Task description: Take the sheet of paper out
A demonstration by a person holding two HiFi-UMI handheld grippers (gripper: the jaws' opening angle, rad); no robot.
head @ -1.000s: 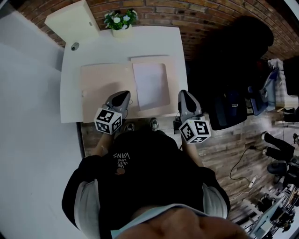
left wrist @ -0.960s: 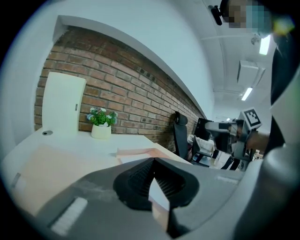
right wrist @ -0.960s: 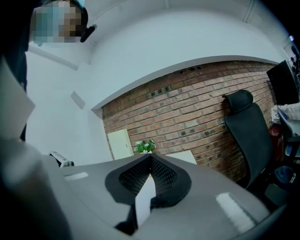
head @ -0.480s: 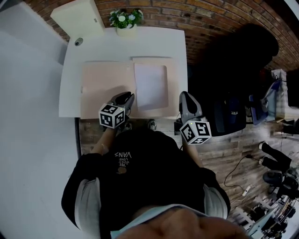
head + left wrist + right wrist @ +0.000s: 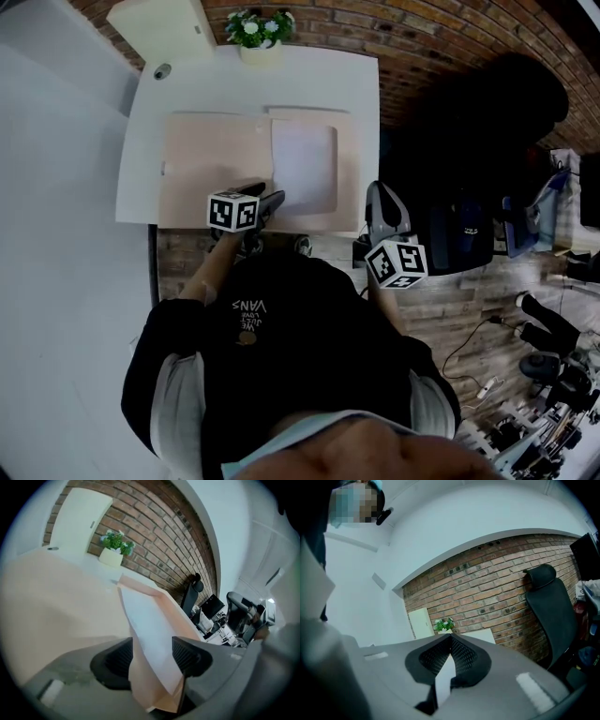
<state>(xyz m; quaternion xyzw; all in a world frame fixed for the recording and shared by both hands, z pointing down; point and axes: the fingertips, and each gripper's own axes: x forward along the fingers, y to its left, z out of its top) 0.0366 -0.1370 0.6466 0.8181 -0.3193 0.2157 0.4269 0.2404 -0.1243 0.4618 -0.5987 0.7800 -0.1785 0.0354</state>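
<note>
An open beige folder [image 5: 211, 169] lies flat on the white table [image 5: 262, 84], and the white sheet of paper [image 5: 305, 169] rests on its right half. My left gripper [image 5: 272, 199] is at the folder's near edge, by the sheet's near left corner. In the left gripper view its jaws [image 5: 152, 653] are opening, and the sheet [image 5: 150, 620] and the beige folder edge [image 5: 159, 700] run between the pads without being pressed. My right gripper [image 5: 382, 192] hangs off the table's near right corner, shut and empty, as the right gripper view shows [image 5: 450, 641].
A small potted plant [image 5: 258, 33] stands at the table's far edge, with a cream cabinet [image 5: 159, 23] behind it on the left. A black office chair [image 5: 469, 103] stands right of the table. A brick wall runs along the back. Cables and gear lie on the wooden floor [image 5: 553, 356].
My left gripper has moved down and forward onto the folder's near edge, rolled, and its jaws have gone from shut to wide apart. The right gripper has stayed put.
</note>
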